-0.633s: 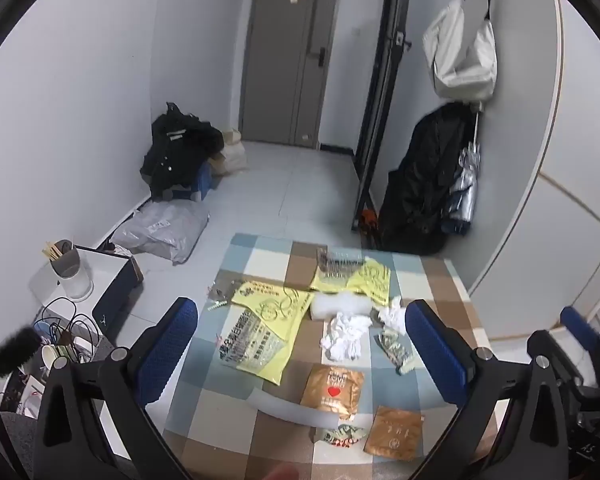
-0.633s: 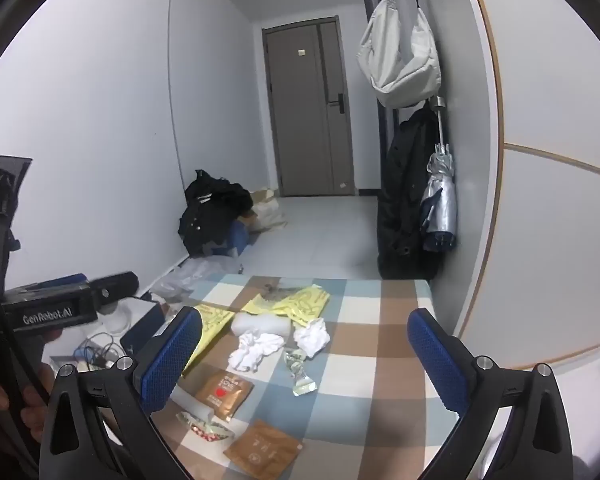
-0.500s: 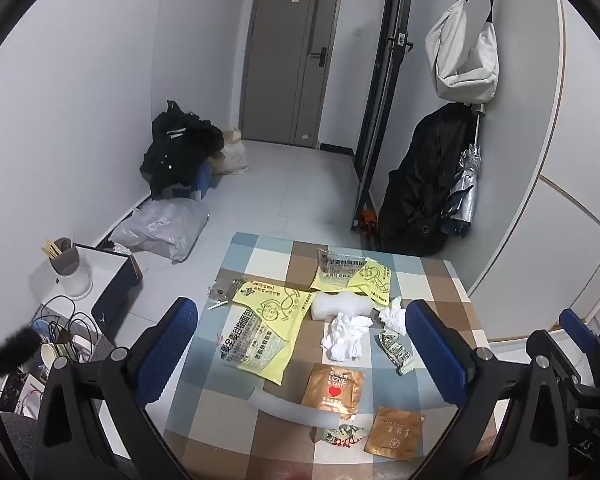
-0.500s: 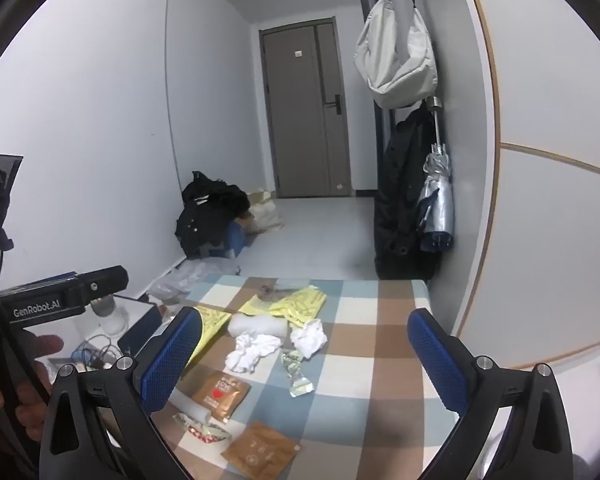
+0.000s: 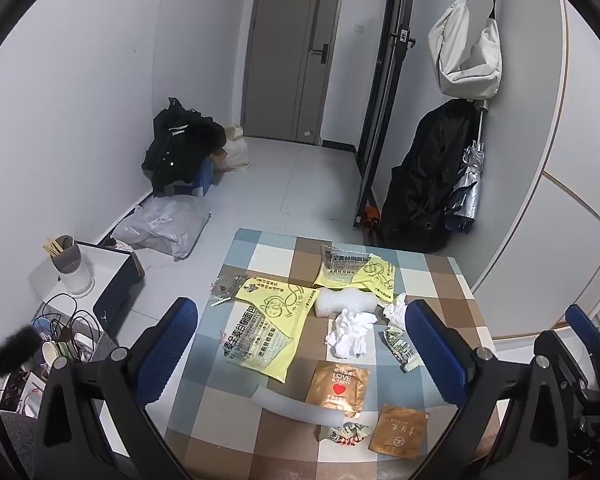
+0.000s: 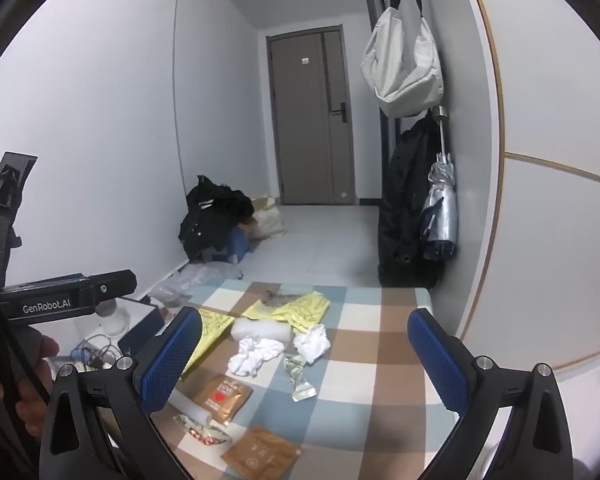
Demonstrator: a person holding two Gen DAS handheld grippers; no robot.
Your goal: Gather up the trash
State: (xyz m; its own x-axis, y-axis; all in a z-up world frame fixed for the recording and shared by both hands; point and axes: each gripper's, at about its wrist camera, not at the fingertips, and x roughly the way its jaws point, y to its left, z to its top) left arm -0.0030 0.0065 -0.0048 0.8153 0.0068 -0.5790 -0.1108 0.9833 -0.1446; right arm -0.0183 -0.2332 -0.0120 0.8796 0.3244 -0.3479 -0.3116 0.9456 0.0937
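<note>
Both my claws hang above the table [image 5: 260, 432] with nothing in them: the left claw [image 5: 300, 344] has its jaws spread as wide as they go, and the right claw [image 6: 304, 354] the same, tilted a little downward. The trash is scattered over the checked cloth ahead of me: a yellow bag [image 5: 266, 328] on the left, a second yellow bag [image 5: 356, 274] farther back, a bubble wrap wad [image 5: 346, 304] between them, two crumpled tissues [image 5: 350, 332] beside it, a foil wrapper [image 5: 398, 346], two brown sachets [image 5: 338, 386] nearer me, a clear tube [image 5: 288, 402] and a small red-and-white wrapper [image 5: 346, 434] at the near edge. I see no bin in either view, so I cannot tell where any of this should go. The sachets lie flat on the cloth, and I judge my pads could slide over them or pinch the cloth up instead. The yellow bag is wide and limp; gripped at one corner it could drag the small clear wrapper [image 5: 224, 286] beside it off the left edge. The tissues are light, and a careless sweep could knock them or the foil wrapper away. The tube may roll if nudged. With both claws near each other, reaching for the same central pile risks a collision.
</note>
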